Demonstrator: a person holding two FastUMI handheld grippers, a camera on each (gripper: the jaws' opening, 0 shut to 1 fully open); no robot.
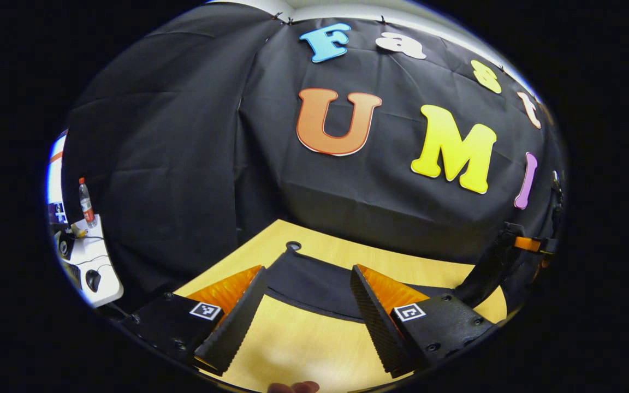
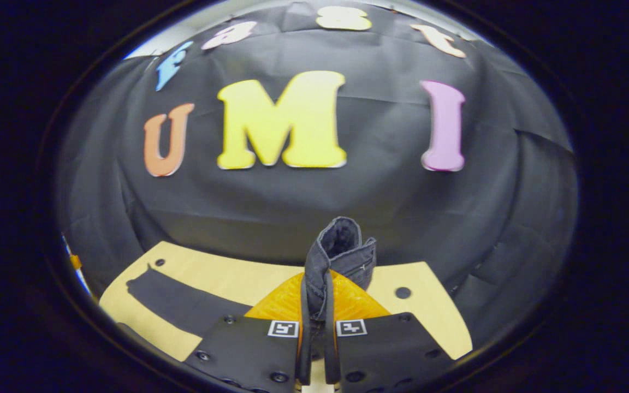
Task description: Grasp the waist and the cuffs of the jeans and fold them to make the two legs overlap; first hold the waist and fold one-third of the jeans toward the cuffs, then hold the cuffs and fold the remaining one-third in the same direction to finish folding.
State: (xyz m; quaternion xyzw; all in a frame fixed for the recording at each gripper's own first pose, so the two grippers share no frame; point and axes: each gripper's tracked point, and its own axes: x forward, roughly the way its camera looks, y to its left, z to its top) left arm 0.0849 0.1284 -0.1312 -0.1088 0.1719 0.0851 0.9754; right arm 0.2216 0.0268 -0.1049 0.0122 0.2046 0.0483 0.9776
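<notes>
The right gripper (image 2: 317, 305) is clenched on a bunched fold of the dark denim jeans (image 2: 339, 256), which sticks up between and beyond its orange-backed fingers. The left gripper (image 1: 306, 305) is spread wide, grasping nothing; a flat leg of the jeans (image 1: 314, 284) lies across the pale wooden table (image 1: 303, 344) just ahead of its fingertips.

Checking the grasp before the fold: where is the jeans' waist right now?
In the right gripper view, the waist stands bunched up, pinched between the right gripper, above the table.
</notes>
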